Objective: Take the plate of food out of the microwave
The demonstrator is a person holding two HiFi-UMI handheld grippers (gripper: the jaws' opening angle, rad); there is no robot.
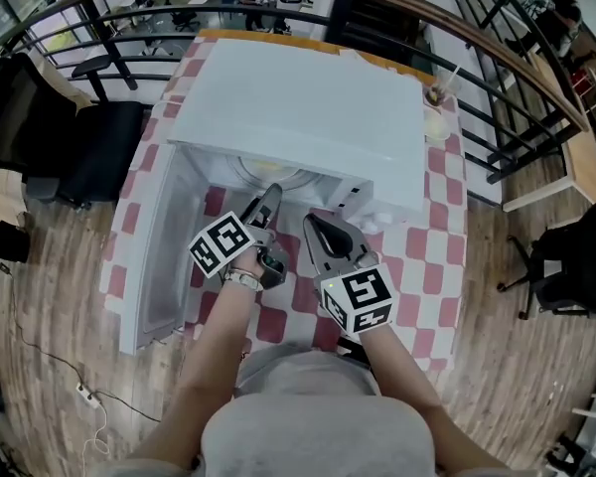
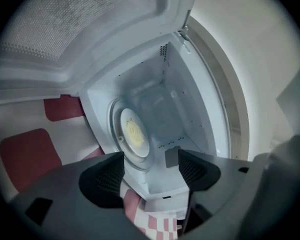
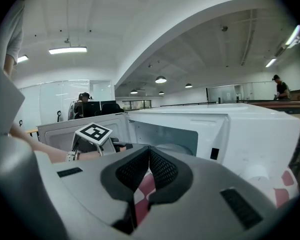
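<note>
The white microwave [image 1: 308, 117] stands on a red-and-white checked table with its door [image 1: 154, 266] swung open to the left. Inside, a white plate [image 2: 135, 134] with yellow food lies on the glass turntable; in the head view only the plate's rim [image 1: 268, 172] shows under the roof. My left gripper [image 1: 270, 195] is at the cavity's mouth, rolled to one side, pointing in. The left gripper [image 2: 151, 166] is open with nothing between its pads, short of the plate. My right gripper [image 1: 313, 223] hovers just right of it in front of the microwave. The right gripper [image 3: 149, 156] is shut and empty.
The open door's mesh window [image 2: 75, 29] stands close on the left of the left gripper. A drink cup [image 1: 437, 97] sits on the table right of the microwave. A black chair [image 1: 99, 157] and curved railings lie beyond the table. A cable [image 1: 84, 396] runs across the wooden floor.
</note>
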